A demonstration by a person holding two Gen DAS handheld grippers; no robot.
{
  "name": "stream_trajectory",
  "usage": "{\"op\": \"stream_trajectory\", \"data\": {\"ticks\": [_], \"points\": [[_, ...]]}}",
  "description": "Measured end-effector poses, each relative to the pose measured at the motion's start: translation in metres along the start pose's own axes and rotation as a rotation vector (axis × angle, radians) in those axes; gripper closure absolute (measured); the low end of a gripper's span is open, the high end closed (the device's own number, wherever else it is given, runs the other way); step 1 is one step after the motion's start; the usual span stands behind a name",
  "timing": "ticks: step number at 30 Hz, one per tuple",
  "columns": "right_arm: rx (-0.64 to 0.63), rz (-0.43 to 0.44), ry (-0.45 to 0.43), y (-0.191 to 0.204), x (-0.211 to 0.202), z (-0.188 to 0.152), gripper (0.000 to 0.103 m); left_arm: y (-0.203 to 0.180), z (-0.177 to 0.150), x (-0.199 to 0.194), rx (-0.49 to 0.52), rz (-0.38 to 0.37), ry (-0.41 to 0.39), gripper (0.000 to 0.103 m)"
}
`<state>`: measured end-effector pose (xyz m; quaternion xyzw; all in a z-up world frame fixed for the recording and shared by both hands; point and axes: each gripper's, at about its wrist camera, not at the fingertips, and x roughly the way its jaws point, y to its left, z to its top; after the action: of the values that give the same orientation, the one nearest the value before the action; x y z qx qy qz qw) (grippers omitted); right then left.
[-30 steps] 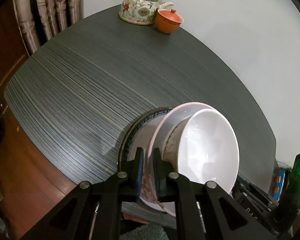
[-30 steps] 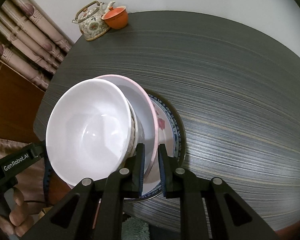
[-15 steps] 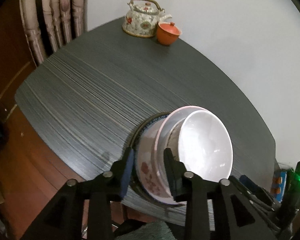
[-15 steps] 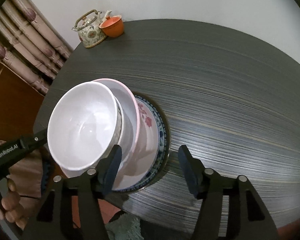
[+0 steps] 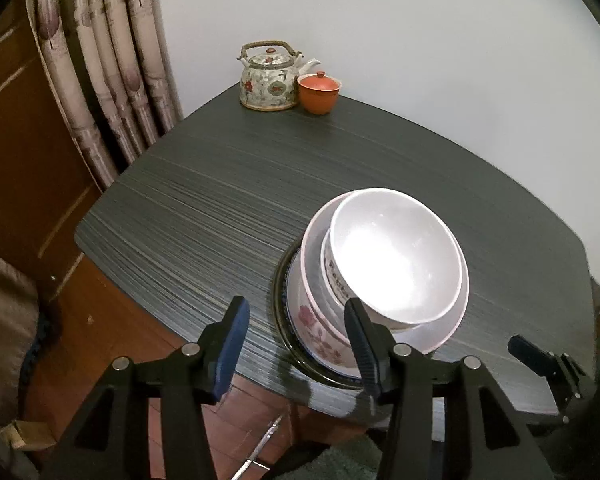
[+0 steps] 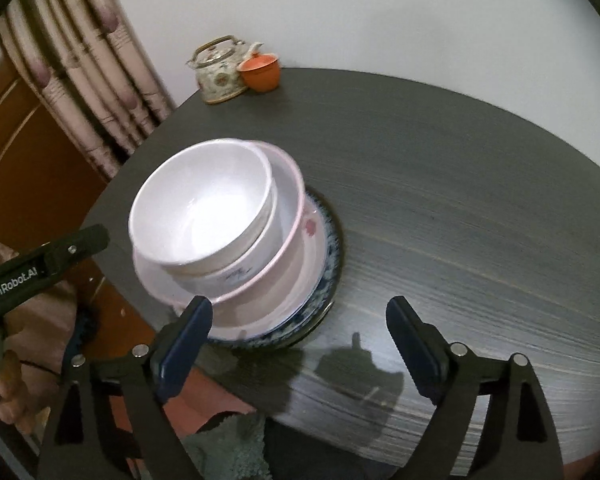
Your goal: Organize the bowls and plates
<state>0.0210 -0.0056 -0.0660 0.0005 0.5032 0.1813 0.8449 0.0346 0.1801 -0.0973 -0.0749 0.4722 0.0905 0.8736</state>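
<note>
A white bowl (image 5: 396, 252) sits nested in a pink-rimmed bowl (image 5: 440, 334) on a blue-patterned plate (image 6: 328, 256), centre frame. The left gripper (image 5: 296, 340) and right gripper (image 6: 300, 332) have just been opening, jaws apart, empty.

Dark table (image 5: 204, 216): plate (image 5: 288, 344), teapot (image 5: 266, 80), cup (image 5: 319, 94)

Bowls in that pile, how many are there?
3 bowls: a plain white bowl on top, a printed white bowl under it, a pink-rimmed bowl beneath, all on the blue-rimmed plate. More could be hidden.
</note>
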Motion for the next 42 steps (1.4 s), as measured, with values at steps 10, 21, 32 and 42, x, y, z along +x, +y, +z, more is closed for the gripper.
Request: {"op": "stream_trajectory", "data": {"ticks": [10,21,32,42], "points": [[-0.016,0.011,0.003,0.007,0.002,-0.011,0.012,-0.020,-0.007,-0.003,0.041,0.008,0.004,0.051],[-0.025,0.023,0.013,0.010,0.005,-0.015,0.011,-0.022,-0.007,-0.002,0.047,0.024,0.002,0.044],[-0.020,0.020,0.032,0.011,0.010,-0.017,0.011,-0.020,-0.006,-0.001,0.048,0.029,0.004,0.044],[-0.019,0.020,0.037,0.011,0.010,-0.018,0.011,-0.019,-0.008,0.000,0.042,0.020,0.015,0.044]]}}
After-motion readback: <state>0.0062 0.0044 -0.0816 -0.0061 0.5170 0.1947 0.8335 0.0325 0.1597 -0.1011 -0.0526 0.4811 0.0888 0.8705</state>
